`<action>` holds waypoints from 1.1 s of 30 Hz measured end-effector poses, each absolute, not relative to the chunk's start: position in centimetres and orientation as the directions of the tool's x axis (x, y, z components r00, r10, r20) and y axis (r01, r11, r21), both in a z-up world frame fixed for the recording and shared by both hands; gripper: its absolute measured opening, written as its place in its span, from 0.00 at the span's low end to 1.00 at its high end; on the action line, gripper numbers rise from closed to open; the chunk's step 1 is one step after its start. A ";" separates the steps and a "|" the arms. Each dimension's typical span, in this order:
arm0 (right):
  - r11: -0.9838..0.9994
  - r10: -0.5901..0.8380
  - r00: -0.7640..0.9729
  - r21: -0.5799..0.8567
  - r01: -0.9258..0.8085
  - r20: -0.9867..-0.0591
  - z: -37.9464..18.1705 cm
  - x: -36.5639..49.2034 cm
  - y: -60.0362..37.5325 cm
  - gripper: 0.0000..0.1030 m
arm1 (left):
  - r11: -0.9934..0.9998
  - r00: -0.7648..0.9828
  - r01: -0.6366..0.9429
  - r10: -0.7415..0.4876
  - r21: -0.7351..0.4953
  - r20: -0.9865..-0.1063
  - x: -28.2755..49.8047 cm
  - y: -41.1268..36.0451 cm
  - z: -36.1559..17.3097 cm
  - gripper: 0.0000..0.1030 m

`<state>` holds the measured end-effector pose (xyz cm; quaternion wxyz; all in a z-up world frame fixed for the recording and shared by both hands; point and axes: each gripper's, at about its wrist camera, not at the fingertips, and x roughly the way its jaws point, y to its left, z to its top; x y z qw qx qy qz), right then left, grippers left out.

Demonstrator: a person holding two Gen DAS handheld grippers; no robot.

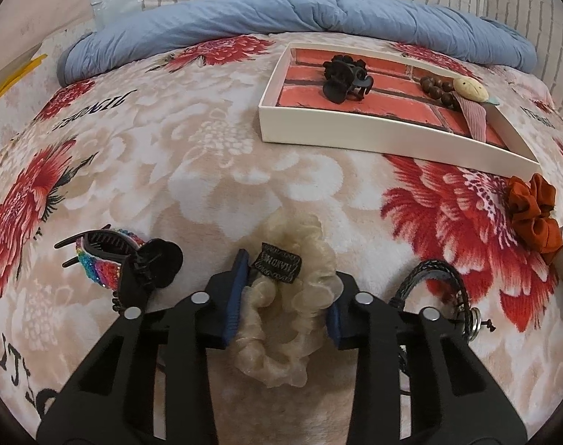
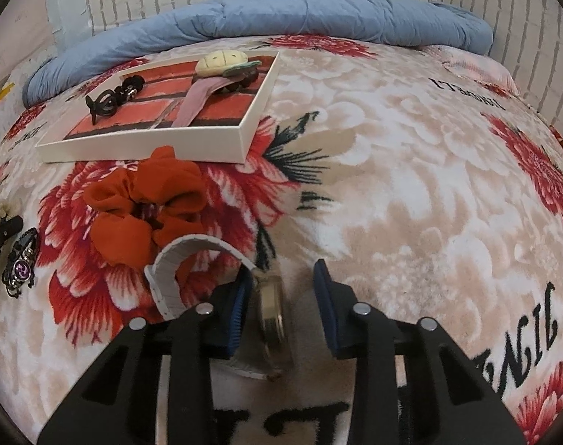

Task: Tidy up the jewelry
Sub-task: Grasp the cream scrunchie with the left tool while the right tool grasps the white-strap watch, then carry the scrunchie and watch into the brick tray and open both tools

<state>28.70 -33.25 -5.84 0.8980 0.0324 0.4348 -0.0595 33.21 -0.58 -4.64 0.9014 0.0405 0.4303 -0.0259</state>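
Observation:
In the left wrist view my left gripper (image 1: 287, 296) is open around a cream scrunchie (image 1: 292, 307) with a black tag, lying on the floral blanket. A white tray (image 1: 355, 137) with a red brick lining holds a black claw clip (image 1: 346, 78), brown beads (image 1: 439, 89) and a pink clip with a cream shell (image 1: 470, 89). In the right wrist view my right gripper (image 2: 283, 296) is open around a white-strapped watch (image 2: 272, 315) standing on edge, its case near the left finger. An orange scrunchie (image 2: 147, 207) lies just beyond. The tray (image 2: 151, 144) sits far left.
A rainbow claw clip (image 1: 103, 256) and a black clip (image 1: 159, 263) lie left of my left gripper, a dark braided bracelet (image 1: 441, 282) to its right. A black bracelet with a purple charm (image 2: 21, 263) shows at the right wrist view's left edge. A blue quilt (image 1: 300, 15) lines the wall.

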 end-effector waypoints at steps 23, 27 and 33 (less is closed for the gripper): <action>0.974 -0.102 0.711 0.076 0.214 -0.696 -2.8 27.0 -35.2 0.12 | 0.995 0.667 0.091 -0.040 0.028 -0.744 32.9 -0.4 -3.5 0.22; 0.976 -0.105 0.746 0.076 0.205 -0.657 -0.1 27.3 -34.8 0.12 | 0.996 0.681 0.091 -0.068 -0.008 -0.729 33.1 -0.3 -1.6 0.22; 0.987 -0.100 0.799 0.040 0.154 -0.593 4.7 29.3 -32.9 0.12 | 0.993 0.728 0.116 -0.084 0.001 -0.681 34.4 -2.2 2.9 0.22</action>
